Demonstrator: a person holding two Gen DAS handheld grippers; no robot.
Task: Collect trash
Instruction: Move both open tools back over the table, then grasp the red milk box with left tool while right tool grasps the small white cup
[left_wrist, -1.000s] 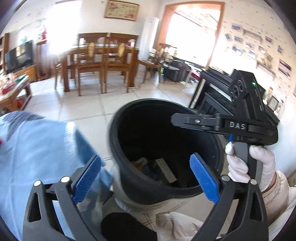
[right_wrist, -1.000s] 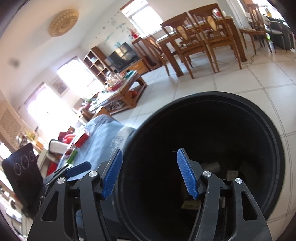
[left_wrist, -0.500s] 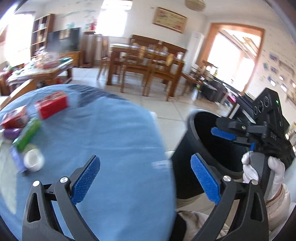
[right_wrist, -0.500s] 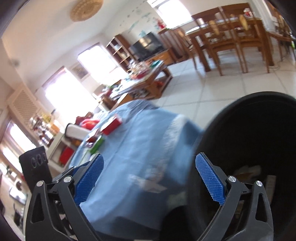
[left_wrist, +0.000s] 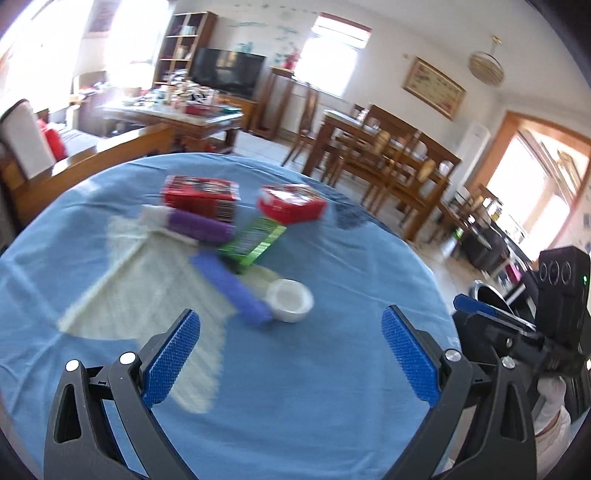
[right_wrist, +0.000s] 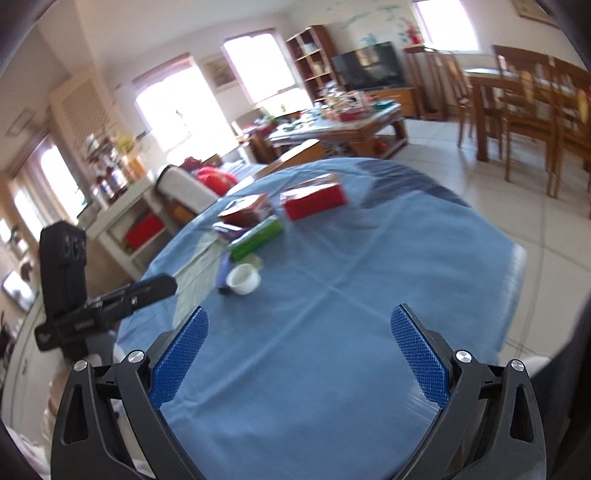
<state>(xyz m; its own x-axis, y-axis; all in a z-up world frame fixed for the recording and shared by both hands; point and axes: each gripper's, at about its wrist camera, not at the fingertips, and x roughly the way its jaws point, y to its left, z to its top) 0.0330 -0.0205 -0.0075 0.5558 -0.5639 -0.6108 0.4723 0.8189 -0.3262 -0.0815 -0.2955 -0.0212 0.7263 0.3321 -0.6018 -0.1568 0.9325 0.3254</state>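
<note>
I hold the left gripper (left_wrist: 290, 356) and right gripper (right_wrist: 299, 354) angled down over the blue tablecloth (left_wrist: 332, 369), jaws wide, empty. Trash clusters toward its far edge: white cup (left_wrist: 290, 300), red boxes (left_wrist: 291, 204).

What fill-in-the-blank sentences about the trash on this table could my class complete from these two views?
1. The table is covered with a ____ cloth.
2. The small round cup nearest the grippers is ____ in colour.
3. The flat box leaning by the red boxes is ____.
4. Between the left gripper's fingers there is ____.

Missing words: blue; white; green; nothing
</note>
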